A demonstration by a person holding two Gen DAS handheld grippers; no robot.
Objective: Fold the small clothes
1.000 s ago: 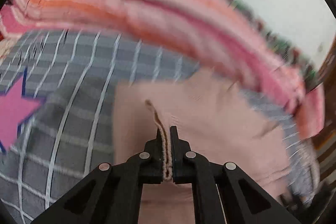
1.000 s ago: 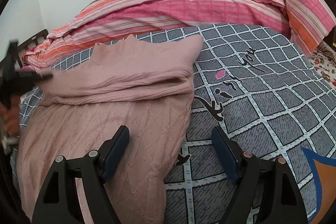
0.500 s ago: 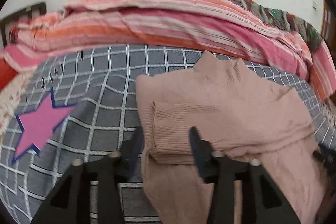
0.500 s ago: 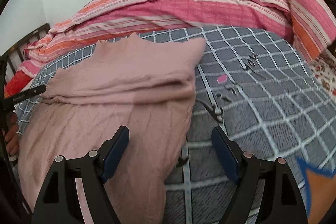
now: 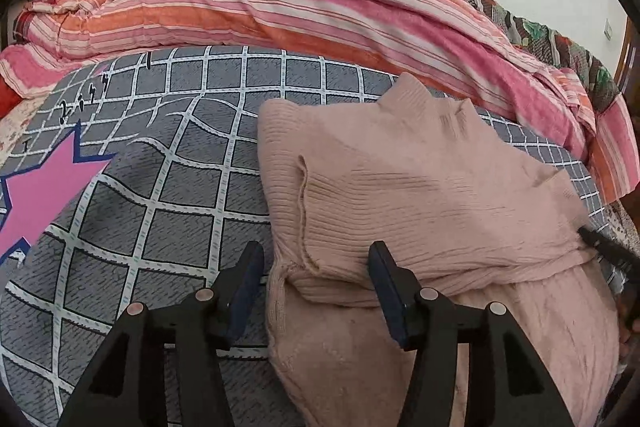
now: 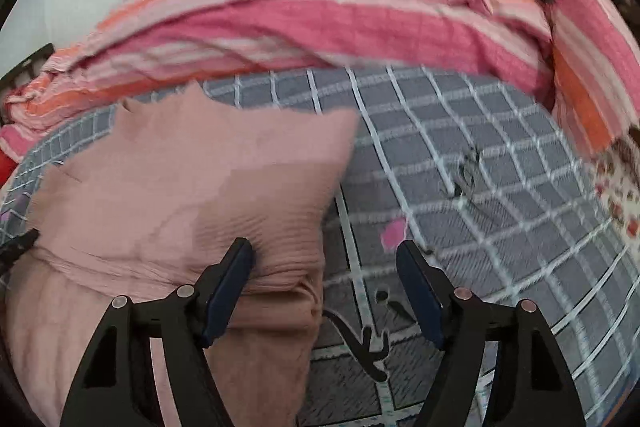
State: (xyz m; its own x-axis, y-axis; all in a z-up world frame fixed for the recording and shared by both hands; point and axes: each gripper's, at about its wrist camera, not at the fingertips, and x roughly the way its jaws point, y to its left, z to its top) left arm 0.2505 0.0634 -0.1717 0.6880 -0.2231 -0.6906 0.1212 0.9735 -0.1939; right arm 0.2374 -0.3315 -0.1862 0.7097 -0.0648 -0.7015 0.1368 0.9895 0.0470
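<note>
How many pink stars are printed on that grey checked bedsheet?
1. A big pink star sits at the left edge of the bedsheet, left of the pink sweater. A small blurred pink patch right of the sweater may be another; the sweater could hide more.

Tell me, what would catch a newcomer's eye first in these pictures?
A dusty-pink knitted sweater, its upper part folded down over the rest, lies on a grey checked bedsheet. Behind it a rumpled pink-and-orange striped quilt runs along the pale wall. A big pink star is printed on the sheet at the left. Both grippers stand open at the sweater's fold.
</note>
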